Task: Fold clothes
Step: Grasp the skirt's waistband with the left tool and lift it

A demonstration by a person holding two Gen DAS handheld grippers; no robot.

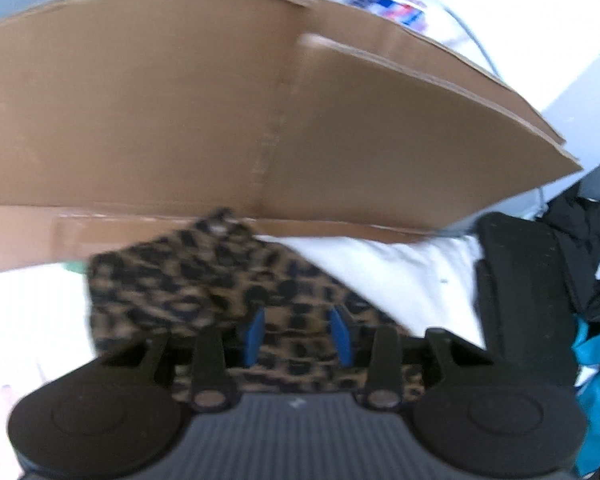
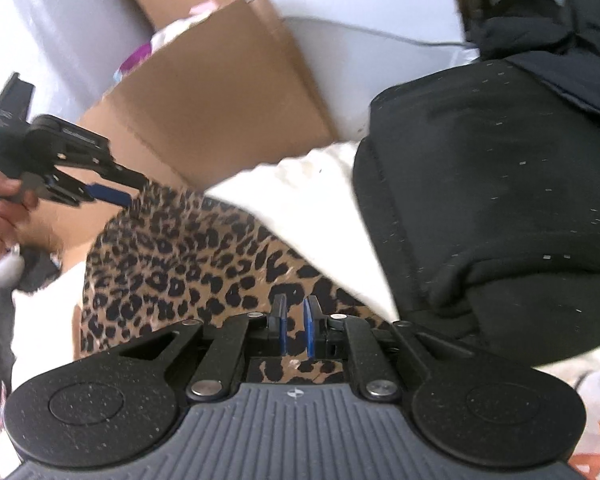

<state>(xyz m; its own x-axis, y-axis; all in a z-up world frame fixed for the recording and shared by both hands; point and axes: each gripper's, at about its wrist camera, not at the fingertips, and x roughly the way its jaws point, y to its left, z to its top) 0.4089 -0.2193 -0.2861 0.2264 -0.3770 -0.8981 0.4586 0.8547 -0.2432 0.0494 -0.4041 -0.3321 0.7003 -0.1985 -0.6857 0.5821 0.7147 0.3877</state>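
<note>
From my left wrist camera I see the leopard-print fabric garment (image 1: pixel 204 280) lying on the white cloth-covered surface (image 1: pixel 400 272), its far edge against the base of a large brown cardboard box (image 1: pixel 220 112). My left gripper (image 1: pixel 298 334) hangs over the garment with its blue pads (image 1: pixel 256 332) spread apart and nothing pinched between them. From the right wrist camera, my right gripper (image 2: pixel 296 328) sits low over the near edge of the same garment, its jaws separated by only a narrow slit; I cannot tell whether any cloth is caught there. A black fabric garment (image 2: pixel 500 200) lies just to the right, overlapping the white surface. A hand (image 2: pixel 8 216) holds the left gripper at the garment's far corner.
</note>
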